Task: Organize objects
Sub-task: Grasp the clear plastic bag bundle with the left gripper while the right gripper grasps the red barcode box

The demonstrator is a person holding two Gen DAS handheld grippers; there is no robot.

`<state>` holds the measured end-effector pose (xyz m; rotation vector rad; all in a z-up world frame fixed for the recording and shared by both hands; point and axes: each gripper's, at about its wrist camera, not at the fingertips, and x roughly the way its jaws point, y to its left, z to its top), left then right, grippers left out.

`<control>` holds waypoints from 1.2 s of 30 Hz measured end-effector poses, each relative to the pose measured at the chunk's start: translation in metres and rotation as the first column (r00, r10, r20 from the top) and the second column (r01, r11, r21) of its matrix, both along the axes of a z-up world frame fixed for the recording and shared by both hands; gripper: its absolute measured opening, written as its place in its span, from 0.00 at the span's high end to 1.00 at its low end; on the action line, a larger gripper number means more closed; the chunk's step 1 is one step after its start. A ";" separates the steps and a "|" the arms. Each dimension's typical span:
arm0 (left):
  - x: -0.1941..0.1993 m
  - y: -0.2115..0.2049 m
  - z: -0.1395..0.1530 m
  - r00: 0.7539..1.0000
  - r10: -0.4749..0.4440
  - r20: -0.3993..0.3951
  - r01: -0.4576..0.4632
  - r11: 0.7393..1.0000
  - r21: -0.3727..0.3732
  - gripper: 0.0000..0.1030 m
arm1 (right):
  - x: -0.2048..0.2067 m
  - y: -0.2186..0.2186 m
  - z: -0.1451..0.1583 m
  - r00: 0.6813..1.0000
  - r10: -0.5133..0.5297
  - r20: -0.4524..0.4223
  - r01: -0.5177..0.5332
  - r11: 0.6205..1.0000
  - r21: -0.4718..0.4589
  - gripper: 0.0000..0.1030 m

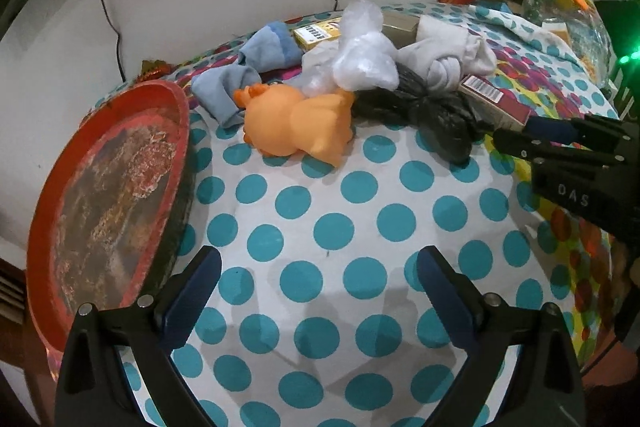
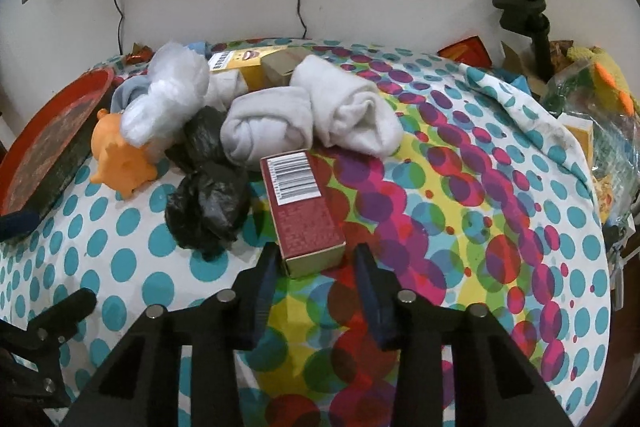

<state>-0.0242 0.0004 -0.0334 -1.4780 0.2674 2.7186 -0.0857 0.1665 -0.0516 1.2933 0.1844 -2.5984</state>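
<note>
Only your right wrist view is showing the right gripper (image 2: 316, 259) straddling the red box (image 2: 302, 211) unclamped, while your left gripper (image 1: 320, 267) is hanging released.

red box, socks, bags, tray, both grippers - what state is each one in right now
red box: lying flat, near end between the right gripper's fingers
right gripper: jaws around the box end, contact unclear
left gripper: open, empty
white sock: rolled up
black bag: crumpled
clear bag: scrunched
orange toy: on its side
red tray: empty
</note>
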 end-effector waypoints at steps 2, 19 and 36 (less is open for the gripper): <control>-0.002 -0.005 0.000 1.000 0.016 0.006 -0.017 1.000 0.027 0.05 | -0.003 0.000 0.000 1.000 0.013 -0.004 -0.013 1.000 0.000 0.63; -0.032 -0.007 0.027 0.999 0.016 -0.035 -0.012 0.995 0.098 0.05 | -0.021 -0.006 0.004 0.998 0.060 -0.029 -0.060 0.998 0.007 0.71; -0.106 0.023 0.037 0.995 -0.083 -0.064 0.083 0.997 0.000 0.13 | -0.020 0.015 0.004 0.999 0.018 -0.032 -0.018 1.000 -0.007 0.71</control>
